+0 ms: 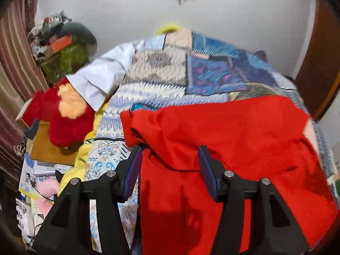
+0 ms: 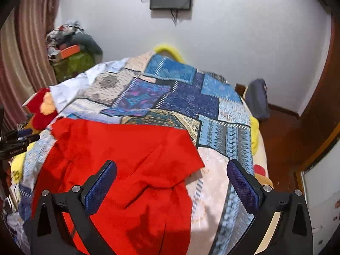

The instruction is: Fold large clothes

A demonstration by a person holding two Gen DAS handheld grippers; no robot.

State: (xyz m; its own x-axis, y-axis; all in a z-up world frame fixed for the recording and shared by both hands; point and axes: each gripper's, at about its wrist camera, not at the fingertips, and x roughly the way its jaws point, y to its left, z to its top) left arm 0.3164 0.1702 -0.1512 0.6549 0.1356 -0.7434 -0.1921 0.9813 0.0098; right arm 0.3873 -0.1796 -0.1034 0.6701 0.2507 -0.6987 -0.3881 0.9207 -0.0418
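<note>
A red garment [image 1: 223,148] lies spread and partly folded over on the near part of a bed covered by a patchwork bedspread [image 1: 170,74] in blue and cream, with a white shirt [image 1: 102,78] and a red plush toy [image 1: 61,114] at the bed's left edge. The left claw [image 1: 170,167] hangs above the garment's left part, its jaws parted about halfway and gripping nothing. The right claw [image 2: 172,182] stands wide open over the garment's right edge, also empty.
</note>
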